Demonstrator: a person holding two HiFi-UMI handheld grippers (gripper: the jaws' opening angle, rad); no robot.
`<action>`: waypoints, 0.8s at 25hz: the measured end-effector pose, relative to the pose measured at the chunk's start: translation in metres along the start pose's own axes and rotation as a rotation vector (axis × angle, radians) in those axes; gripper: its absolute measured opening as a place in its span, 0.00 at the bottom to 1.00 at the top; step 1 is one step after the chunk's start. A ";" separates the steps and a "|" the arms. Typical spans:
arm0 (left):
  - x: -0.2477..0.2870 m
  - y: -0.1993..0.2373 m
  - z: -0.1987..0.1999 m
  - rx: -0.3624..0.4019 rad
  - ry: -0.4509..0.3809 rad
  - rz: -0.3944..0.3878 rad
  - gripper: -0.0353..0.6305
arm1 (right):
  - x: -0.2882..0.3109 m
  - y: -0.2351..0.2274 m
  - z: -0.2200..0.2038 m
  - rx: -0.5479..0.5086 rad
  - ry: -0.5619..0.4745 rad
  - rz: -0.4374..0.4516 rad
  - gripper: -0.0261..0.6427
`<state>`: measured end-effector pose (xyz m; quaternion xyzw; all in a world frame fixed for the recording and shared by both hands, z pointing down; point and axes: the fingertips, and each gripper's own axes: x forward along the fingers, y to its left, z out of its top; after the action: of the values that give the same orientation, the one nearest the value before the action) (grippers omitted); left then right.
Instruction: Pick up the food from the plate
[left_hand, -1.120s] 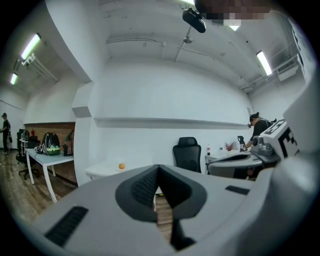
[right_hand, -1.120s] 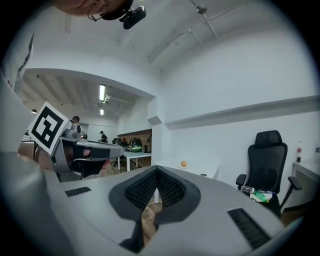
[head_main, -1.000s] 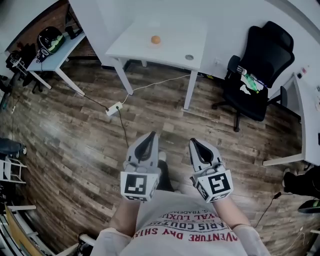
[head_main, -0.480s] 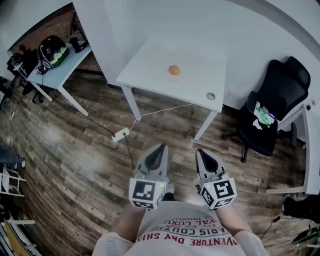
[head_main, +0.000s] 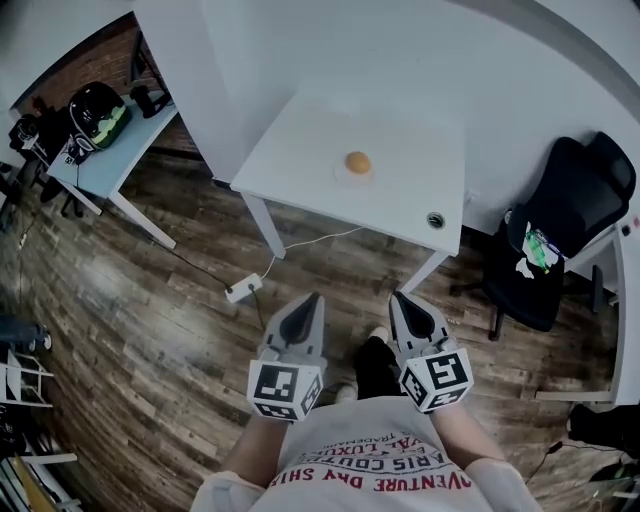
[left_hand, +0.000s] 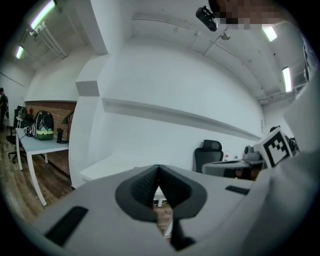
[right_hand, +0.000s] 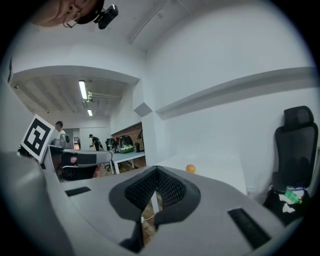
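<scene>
White table (head_main: 300, 140) carries round food (head_main: 357, 162) on a plate (head_main: 341, 176), far ahead of the closed, empty left gripper (head_main: 311, 299) and right gripper (head_main: 401, 298), neither nearer.

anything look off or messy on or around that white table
Nothing stands out. The orange food sits on its plate on the white table, nothing spilled. A power strip lies on the floor, its cable trailing under the table.

One white table (head_main: 300, 150) holds one orange food piece (head_main: 357, 161), one plate (head_main: 341, 176) and one small round object (head_main: 435, 219). Left of that table are one pale desk (head_main: 125, 137) and one power strip (head_main: 243, 292); right of it, one black chair (head_main: 555, 250).
</scene>
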<state>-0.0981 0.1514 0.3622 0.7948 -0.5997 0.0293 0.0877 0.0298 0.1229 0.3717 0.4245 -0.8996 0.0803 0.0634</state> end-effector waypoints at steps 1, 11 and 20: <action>0.008 0.003 -0.002 0.001 0.003 0.002 0.06 | 0.009 -0.006 -0.001 -0.001 0.002 0.001 0.06; 0.139 0.051 0.002 -0.015 0.056 0.040 0.06 | 0.133 -0.091 0.004 0.029 0.027 0.026 0.06; 0.288 0.083 0.006 -0.017 0.139 0.044 0.06 | 0.245 -0.194 0.026 0.022 0.063 0.013 0.06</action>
<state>-0.0981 -0.1451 0.4088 0.7769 -0.6095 0.0815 0.1352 0.0238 -0.1883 0.4083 0.4166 -0.8990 0.1038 0.0865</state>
